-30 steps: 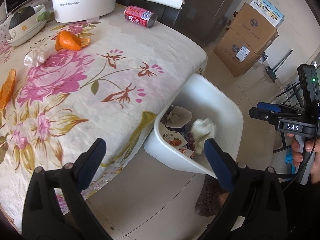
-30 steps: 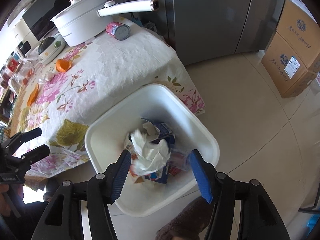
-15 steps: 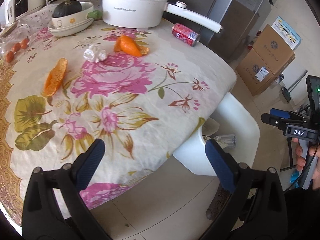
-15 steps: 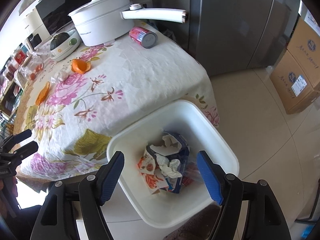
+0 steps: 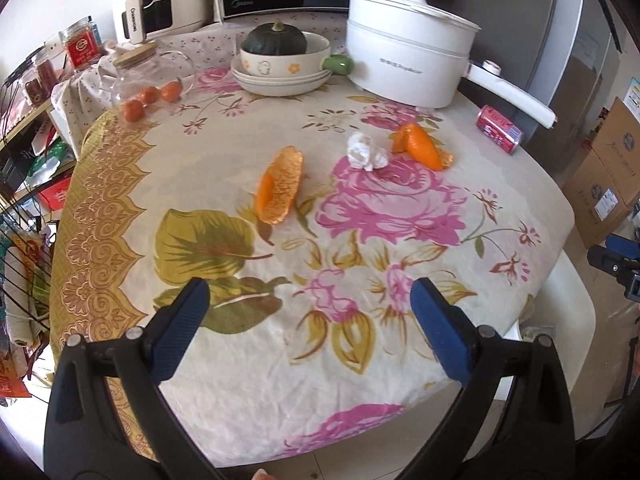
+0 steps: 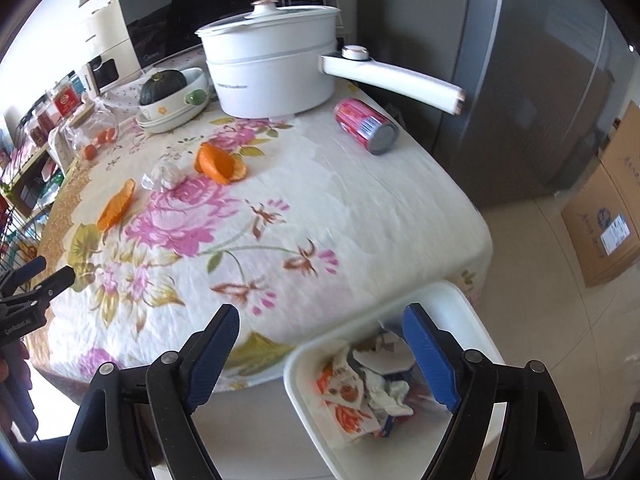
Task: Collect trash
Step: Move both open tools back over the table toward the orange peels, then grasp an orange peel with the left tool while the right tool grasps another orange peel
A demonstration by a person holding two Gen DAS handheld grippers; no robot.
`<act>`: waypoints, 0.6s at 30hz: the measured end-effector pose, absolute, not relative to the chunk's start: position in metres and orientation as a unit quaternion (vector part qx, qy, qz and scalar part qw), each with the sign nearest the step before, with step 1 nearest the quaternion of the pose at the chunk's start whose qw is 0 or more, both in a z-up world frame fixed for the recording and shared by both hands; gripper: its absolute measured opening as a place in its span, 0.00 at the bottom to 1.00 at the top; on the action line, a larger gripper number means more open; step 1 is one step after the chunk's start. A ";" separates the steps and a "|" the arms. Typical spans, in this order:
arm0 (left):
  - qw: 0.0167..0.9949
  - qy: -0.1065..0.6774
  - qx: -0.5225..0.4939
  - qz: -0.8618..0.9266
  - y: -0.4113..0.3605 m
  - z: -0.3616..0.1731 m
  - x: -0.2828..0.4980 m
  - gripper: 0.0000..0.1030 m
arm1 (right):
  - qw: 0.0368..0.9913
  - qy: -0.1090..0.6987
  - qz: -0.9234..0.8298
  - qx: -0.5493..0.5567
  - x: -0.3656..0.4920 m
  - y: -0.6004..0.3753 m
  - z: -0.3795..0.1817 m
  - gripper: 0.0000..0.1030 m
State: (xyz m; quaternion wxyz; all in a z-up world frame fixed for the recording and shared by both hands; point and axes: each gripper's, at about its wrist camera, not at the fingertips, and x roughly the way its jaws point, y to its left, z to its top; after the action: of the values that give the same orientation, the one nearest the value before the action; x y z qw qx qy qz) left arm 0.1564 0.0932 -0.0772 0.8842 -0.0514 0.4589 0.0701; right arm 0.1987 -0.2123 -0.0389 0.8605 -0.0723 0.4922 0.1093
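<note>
At the far left edge of the table (image 5: 400, 360), a glass jar (image 5: 136, 76) lies on its side with small oranges (image 5: 134, 110) at its mouth. Further right, a long orange peel (image 5: 280, 186) rests on the flowered cloth, curled side up. Just to its right sits a crumpled tissue (image 5: 366, 152), and touching close beside that lies a second orange peel (image 5: 418, 146). Behind them stand a stack of bowls holding a dark green squash (image 5: 276, 38), and a white pot (image 5: 404, 64) whose long handle reaches toward the table's right edge. A red can (image 5: 500, 128) lies on its side near that handle. Past the right edge of the table, down on the floor, stands a white bin (image 6: 452, 304) holding torn wrappers and crumpled tissue.

The left gripper (image 5: 318, 322) hangs over the near part of the cloth, its jaws wide apart with nothing between them. The right gripper (image 6: 320, 354) hangs over the table edge and the bin's rim, its jaws opening and empty.
</note>
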 end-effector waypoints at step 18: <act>0.885 0.460 -0.059 0.031 0.148 -0.124 0.227 0.97 | 0.851 0.485 0.181 -0.082 0.309 -0.121 -0.095 0.83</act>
State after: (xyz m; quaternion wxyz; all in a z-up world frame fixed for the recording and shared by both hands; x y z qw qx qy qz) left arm 0.2270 0.1483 -0.1244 0.8853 -0.0590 0.4602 0.0314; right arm 0.3092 -0.1210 -0.0955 0.8514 -0.0821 0.4853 0.1814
